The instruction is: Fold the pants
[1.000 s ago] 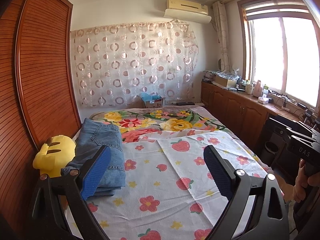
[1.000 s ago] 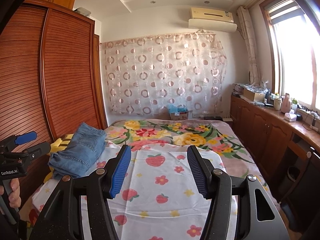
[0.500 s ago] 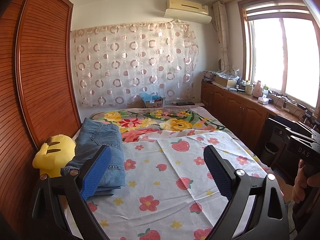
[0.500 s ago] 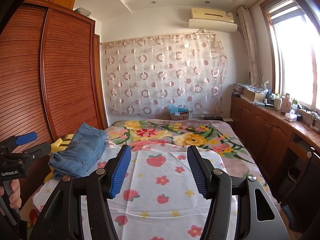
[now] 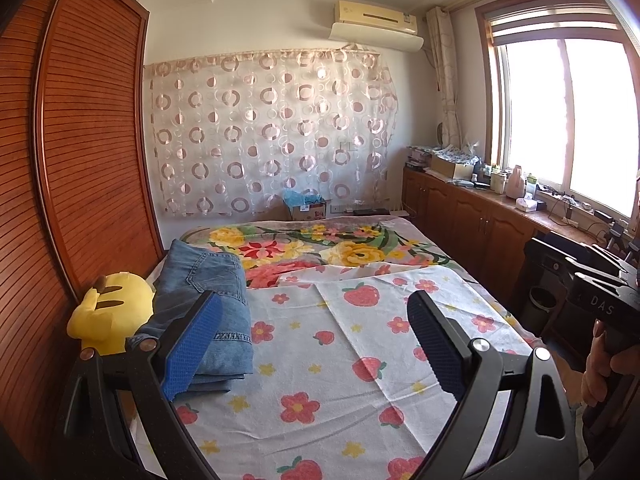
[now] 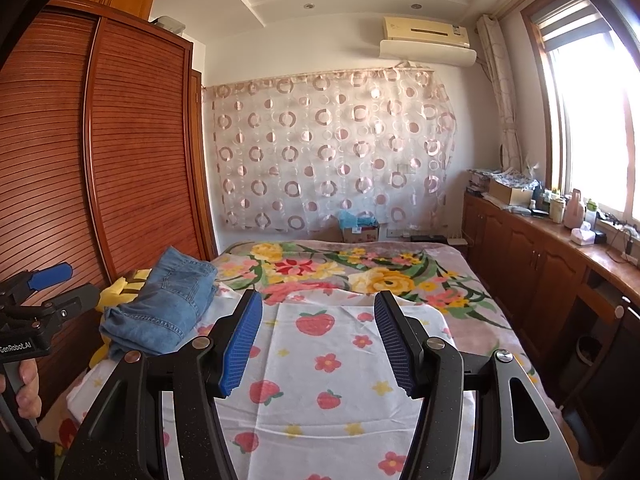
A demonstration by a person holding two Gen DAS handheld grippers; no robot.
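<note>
Both your grippers hang over the bed (image 5: pixel 320 400) with jaws spread wide and nothing in them. Left gripper (image 5: pixel 316 344), right gripper (image 6: pixel 316 340). Jeans (image 5: pixel 204 300) sit folded at the bed's left edge, just beside a yellow plushie (image 5: pixel 108 312). They're left of both sets of jaws, untouched, nearest your left gripper's left finger.
</note>
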